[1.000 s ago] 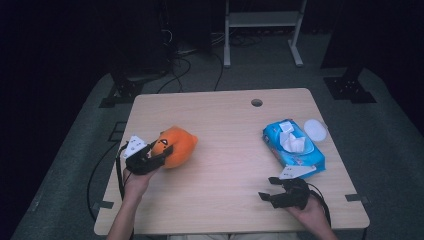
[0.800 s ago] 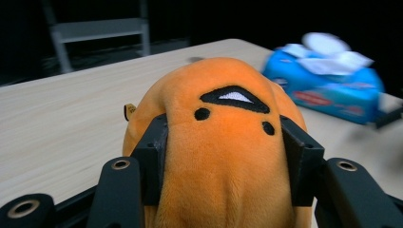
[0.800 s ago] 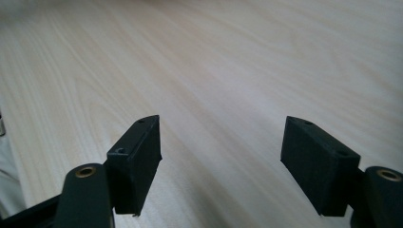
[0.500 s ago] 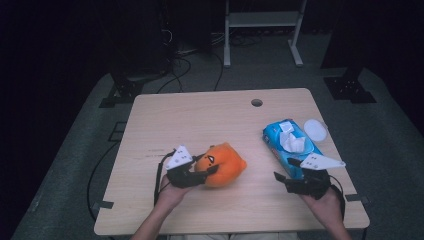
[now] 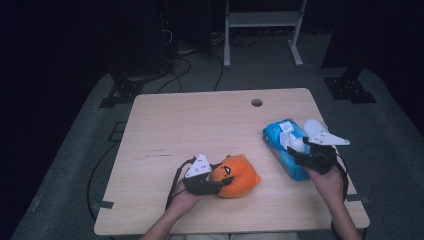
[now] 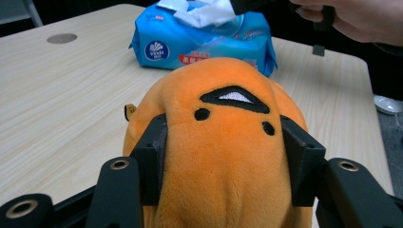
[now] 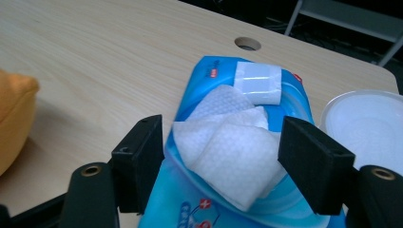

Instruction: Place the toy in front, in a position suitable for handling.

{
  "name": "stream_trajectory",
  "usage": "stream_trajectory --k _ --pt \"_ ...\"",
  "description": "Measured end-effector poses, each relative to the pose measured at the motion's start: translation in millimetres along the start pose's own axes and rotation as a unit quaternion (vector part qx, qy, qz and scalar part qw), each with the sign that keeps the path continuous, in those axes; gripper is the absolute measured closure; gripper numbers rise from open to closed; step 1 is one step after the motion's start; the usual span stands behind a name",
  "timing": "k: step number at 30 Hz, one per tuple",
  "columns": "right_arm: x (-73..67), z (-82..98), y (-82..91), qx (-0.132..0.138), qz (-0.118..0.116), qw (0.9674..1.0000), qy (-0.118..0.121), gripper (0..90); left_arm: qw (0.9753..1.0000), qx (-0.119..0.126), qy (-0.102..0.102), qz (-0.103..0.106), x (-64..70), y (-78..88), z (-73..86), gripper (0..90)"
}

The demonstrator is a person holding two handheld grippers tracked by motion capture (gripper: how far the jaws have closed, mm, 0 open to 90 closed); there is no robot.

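Orange plush toy lies at the near middle of the table, clenched between the left gripper's jaws. Right gripper hovers over the blue wet-wipes pack at the right, jaws just been closing, straddling the protruding white wipe without pressing it.

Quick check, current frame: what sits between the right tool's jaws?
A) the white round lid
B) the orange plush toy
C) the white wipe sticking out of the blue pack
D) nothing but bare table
C: in the right gripper view the right tool has its jaws either side of the white textured wipe protruding from the blue plastic wipes pack, without pressing on it yet.
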State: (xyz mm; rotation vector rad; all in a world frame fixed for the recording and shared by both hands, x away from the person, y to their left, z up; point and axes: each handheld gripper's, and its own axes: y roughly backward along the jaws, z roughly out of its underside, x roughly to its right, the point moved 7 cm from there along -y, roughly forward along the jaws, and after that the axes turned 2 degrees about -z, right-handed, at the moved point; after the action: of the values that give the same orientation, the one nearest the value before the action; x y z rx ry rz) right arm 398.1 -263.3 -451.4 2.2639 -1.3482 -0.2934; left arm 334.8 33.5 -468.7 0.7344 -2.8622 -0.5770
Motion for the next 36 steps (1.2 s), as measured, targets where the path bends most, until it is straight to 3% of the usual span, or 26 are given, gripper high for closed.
stream_trajectory --k 5,8,12,14,18,21,24,27,28,31,32,34,35,36 --pt "13.0 4.5 -13.0 -0.011 0.022 0.9995 -0.018 40.0 0.9998 -0.004 -0.018 0.004 1.4 0.0 3.6 39.9" --pt "14.2 5.8 -15.3 -0.015 0.022 0.9993 -0.025 40.2 0.9998 -0.005 -0.019 0.008 2.6 -0.5 5.4 38.5" --pt "14.0 6.0 -21.2 -0.026 0.032 0.999 -0.015 42.3 0.9997 -0.007 -0.02 0.011 3.4 -0.7 6.8 36.4" --pt "15.1 6.4 -23.9 -0.035 0.042 0.9984 -0.014 47.5 0.9996 -0.009 -0.025 0.012 3.6 -0.4 7.2 36.0" --pt "18.2 9.4 -25.5 -0.055 0.053 0.9971 -0.007 69.4 0.9995 -0.011 -0.026 0.012 3.0 -0.2 7.8 34.9" --pt "19.4 8.6 -22.8 -0.058 0.039 0.9975 -0.012 79.7 0.9995 -0.011 -0.026 0.01 1.6 0.6 8.7 33.7" --pt "19.3 5.8 -20.2 -0.049 0.024 0.9982 -0.027 81.2 0.9995 -0.014 -0.029 0.007 0.5 1.4 9.1 33.2" --pt "18.5 -1.1 -13.1 -0.028 0.0 0.9983 -0.05 82.2 0.9993 -0.014 -0.033 0.005 0.5 1.4 9.3 32.3" --pt "16.3 -9.3 -4.6 -0.008 -0.018 0.998 -0.06 82.5 0.9993 -0.015 -0.034 0.006 0.5 1.3 9.4 31.8" --pt "13.8 -18.1 4.3 0.01 -0.028 0.9978 -0.059 82.6 0.9993 -0.015 -0.033 0.005 -0.2 1.6 10.2 31.3" --pt "8.7 -28.6 15.6 0.028 -0.045 0.9971 -0.054 82.5 0.9994 -0.014 -0.033 0.004 -0.8 2.1 10.5 30.7" --pt "4.5 -32.9 21.3 0.033 -0.057 0.9964 -0.054 82.5 0.9993 -0.016 -0.033 0.003 -2.1 3.2 11.1 30.0" --pt "-5.7 -38.7 32.1 0.041 -0.079 0.995 -0.045 82.4 0.9993 -0.016 -0.033 0.003 -2.5 3.6 11.4 29.8" --pt "-5.7 -38.7 32.1 0.041 -0.079 0.995 -0.045 82.4 0.9994 -0.016 -0.031 0.003 -2.6 3.8 11.5 29.8"
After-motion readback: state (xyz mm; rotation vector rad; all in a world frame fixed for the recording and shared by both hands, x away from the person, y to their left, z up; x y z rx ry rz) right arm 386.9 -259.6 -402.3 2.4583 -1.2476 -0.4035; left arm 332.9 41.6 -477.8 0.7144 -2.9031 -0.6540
